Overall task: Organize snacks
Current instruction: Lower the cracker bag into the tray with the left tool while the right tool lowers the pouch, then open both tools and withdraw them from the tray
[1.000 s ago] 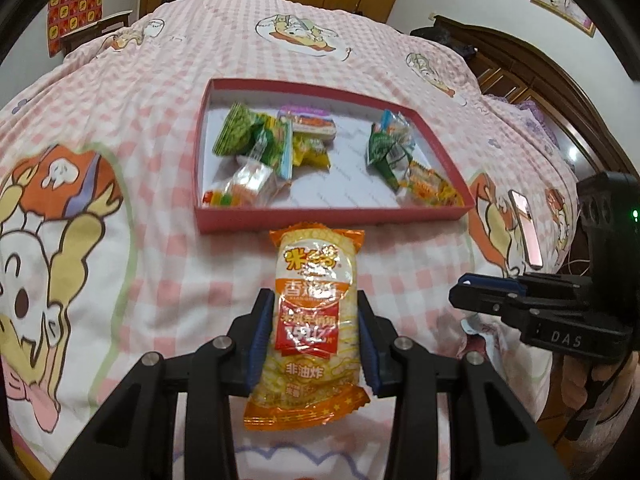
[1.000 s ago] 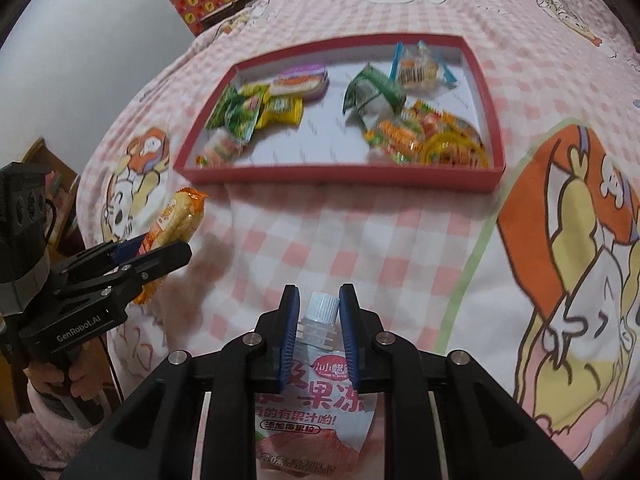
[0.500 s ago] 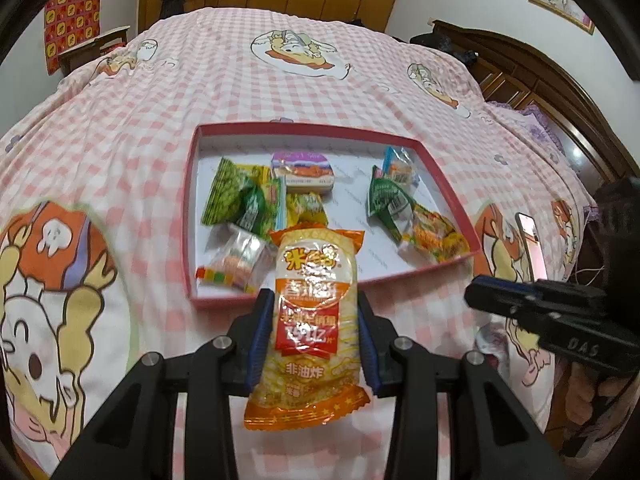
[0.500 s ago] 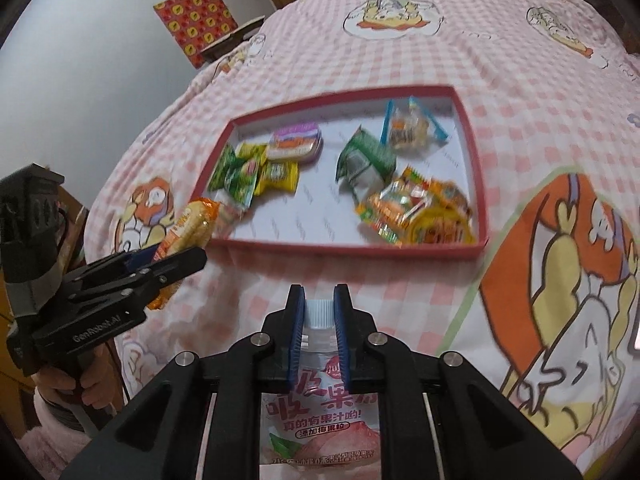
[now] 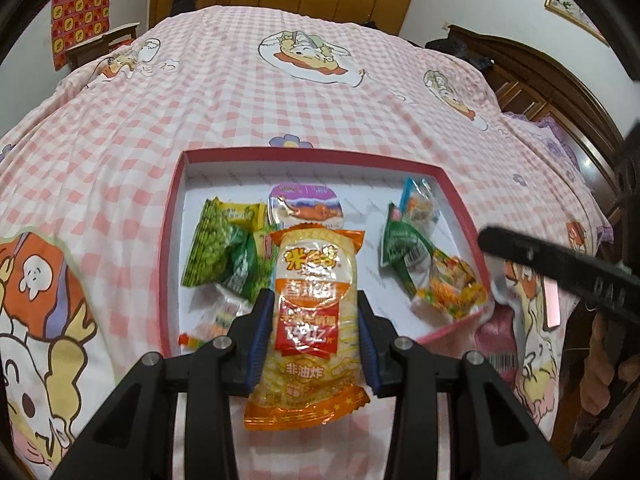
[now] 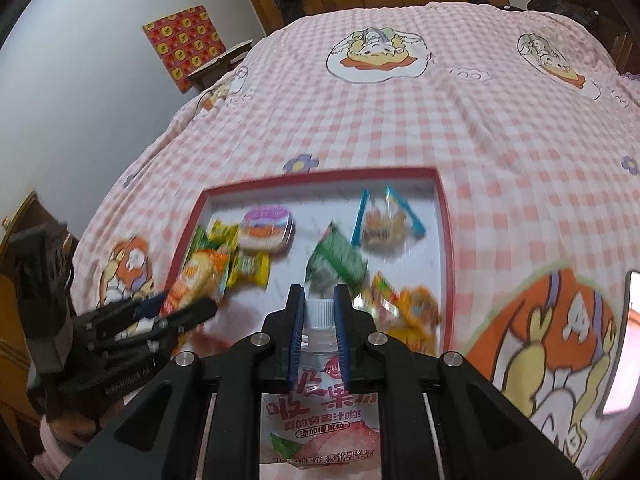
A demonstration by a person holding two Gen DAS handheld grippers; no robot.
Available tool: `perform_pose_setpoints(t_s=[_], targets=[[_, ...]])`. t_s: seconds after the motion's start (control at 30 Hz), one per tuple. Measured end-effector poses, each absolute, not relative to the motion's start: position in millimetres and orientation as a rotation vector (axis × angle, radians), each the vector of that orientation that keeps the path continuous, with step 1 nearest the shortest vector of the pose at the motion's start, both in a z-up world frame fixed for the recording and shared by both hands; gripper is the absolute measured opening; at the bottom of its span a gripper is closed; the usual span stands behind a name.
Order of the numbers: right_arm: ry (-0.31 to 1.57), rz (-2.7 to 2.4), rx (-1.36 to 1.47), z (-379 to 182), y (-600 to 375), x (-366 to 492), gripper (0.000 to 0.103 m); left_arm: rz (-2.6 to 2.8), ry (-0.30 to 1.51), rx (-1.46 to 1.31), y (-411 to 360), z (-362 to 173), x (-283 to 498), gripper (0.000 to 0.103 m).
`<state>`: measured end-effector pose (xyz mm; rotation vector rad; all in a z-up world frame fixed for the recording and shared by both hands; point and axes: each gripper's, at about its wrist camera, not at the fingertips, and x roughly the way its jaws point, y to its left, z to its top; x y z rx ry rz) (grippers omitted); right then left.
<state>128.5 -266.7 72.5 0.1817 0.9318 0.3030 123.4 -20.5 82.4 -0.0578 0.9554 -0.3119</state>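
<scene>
the bed (image 5: 248,92) fills both views, covered by a pink-and-white checked quilt with cartoon bear prints. on the quilt lies a shallow red-rimmed tray (image 5: 170,240) with a white floor, already holding several snacks: green pea packets (image 5: 216,244) at its left side, a purple-lidded jelly cup (image 5: 306,206) toward the back middle, a green wrapper (image 5: 400,240) right of centre, a blue-edged clear packet (image 5: 418,202) near the back right corner, and an orange-and-yellow packet (image 5: 450,288) at the front right.

the left gripper (image 5: 311,340) reaches forward and hangs over the tray's near left part, pointing along the bed. its blue-padded jaws are clamped on the sides of an orange-and-yellow rice cracker packet (image 5: 312,304), which stands lengthwise between them, its top end over the snacks by the jelly cup and its crimped bottom end hanging toward the camera. in the right wrist view this gripper (image 6: 180,312) comes in from the left, tilted slightly up, the cracker packet (image 6: 196,280) over the tray's left edge (image 6: 188,236).

the right gripper (image 6: 318,320) is held at the tray's near edge around the middle, also pointing forward. its jaws are closed on the neck of a pink jelly drink pouch (image 6: 320,420), just below the white screw cap (image 6: 319,312); the pouch body hangs back under the gripper. in the left wrist view it (image 5: 484,236) shows as a blurred black bar entering from the right, over the tray's right front corner.
</scene>
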Motion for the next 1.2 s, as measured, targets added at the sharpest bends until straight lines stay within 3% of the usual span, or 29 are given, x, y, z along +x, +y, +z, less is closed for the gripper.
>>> perform_pose_setpoints(t_s=[0.43,0.57,0.73,1.2], targets=[[0.918,0.227,0.202,64,-265,197,0.016,-0.252,0.939,-0.007,-32,69,147,0.040],[0.919,0.220,0.220,59,-269,204,0.016,-0.256,0.916,0.019,-35,71,145,0.051],[0.878,0.206,0.223,66,-274,200,0.033,-0.257,0.905,0.025,-37,76,140,0.059],[0.889,0.255,0.231,68,-268,146,0.041,-0.224,0.903,-0.051,-18,87,109,0.070]])
